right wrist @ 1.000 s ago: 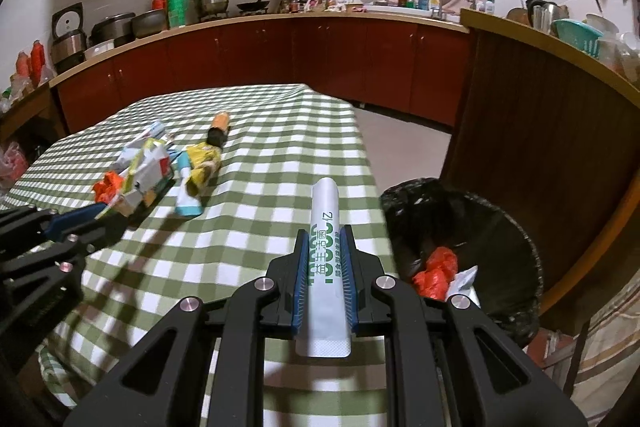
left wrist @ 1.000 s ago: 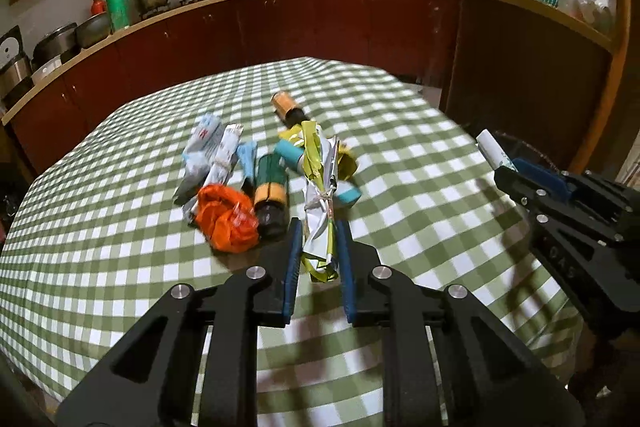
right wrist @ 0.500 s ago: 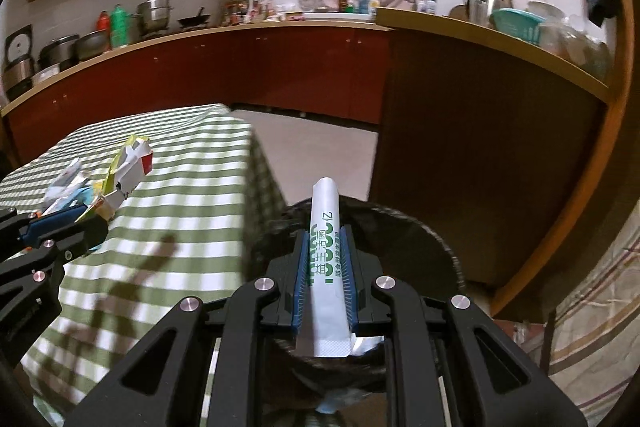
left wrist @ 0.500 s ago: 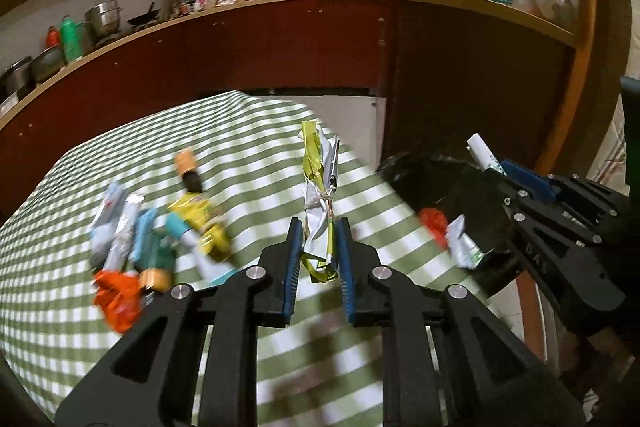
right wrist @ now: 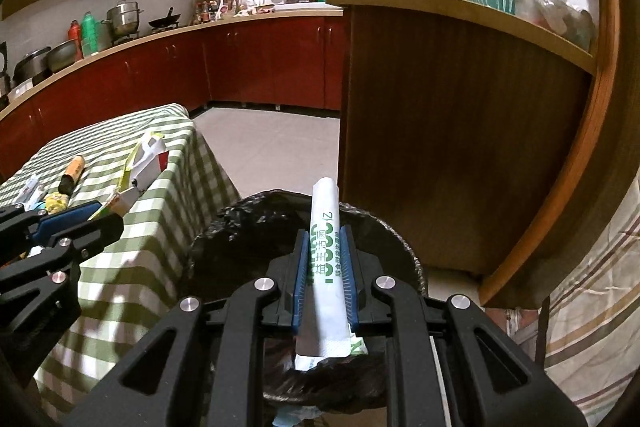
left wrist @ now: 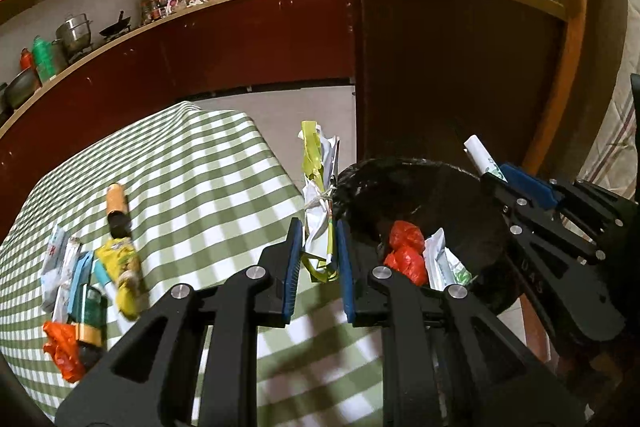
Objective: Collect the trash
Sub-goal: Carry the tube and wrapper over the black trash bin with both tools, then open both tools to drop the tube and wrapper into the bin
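My left gripper (left wrist: 317,227) is shut on a crumpled yellow-and-white wrapper bundle (left wrist: 318,179), held upright at the table's edge beside the bin. A black-lined trash bin (left wrist: 420,195) stands on the floor to the right of the table, with red bags (left wrist: 405,251) and white packets inside. My right gripper (right wrist: 325,239) is shut on a white tube with green print (right wrist: 326,259), directly over the bin (right wrist: 248,223). That tube (left wrist: 482,157) and the right gripper (left wrist: 520,183) show at the right in the left wrist view. The left gripper (right wrist: 72,217) with its wrapper (right wrist: 144,163) shows at the left in the right wrist view.
More trash lies on the green-checked table (left wrist: 208,187): an orange-capped bottle (left wrist: 116,207), a yellow packet (left wrist: 122,267), an orange bag (left wrist: 64,351), and several wrappers (left wrist: 60,263). A tall wooden counter (right wrist: 460,115) stands behind the bin. A striped cloth (right wrist: 592,307) hangs at the right.
Both grippers swung right from over the table to the bin, each keeping its hold. The trash pile slid to the left of the left wrist view; the bin came under the right gripper.
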Available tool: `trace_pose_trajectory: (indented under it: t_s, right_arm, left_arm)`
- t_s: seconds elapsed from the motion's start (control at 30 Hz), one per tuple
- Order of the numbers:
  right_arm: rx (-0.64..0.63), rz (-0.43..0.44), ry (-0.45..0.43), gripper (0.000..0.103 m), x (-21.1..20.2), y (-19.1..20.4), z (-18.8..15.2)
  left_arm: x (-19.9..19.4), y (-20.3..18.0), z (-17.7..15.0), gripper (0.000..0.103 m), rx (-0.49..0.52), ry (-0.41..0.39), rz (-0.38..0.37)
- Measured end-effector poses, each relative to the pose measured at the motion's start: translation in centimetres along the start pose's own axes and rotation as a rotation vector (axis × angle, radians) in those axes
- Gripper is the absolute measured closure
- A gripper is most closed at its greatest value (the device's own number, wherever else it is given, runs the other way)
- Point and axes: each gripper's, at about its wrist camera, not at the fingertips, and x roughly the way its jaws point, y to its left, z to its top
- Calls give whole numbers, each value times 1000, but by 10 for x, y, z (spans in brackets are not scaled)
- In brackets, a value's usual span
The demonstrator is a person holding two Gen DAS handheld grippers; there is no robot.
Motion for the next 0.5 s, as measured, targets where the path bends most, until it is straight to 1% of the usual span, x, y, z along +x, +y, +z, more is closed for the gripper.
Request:
trace_pose_trajectory:
  t_s: [0.3, 0.37, 0.5]
  right_arm:
    - [24, 5, 11, 86, 18, -15, 4]
    - [29, 6, 14, 86, 21, -18, 4]
    - [44, 3, 24, 85, 28, -22, 5]
  left_arm:
    - [25, -15, 17, 86, 7, 40, -3]
    - [26, -17, 20, 85, 13, 37, 1]
    - [35, -19, 21, 83, 23, 64, -11]
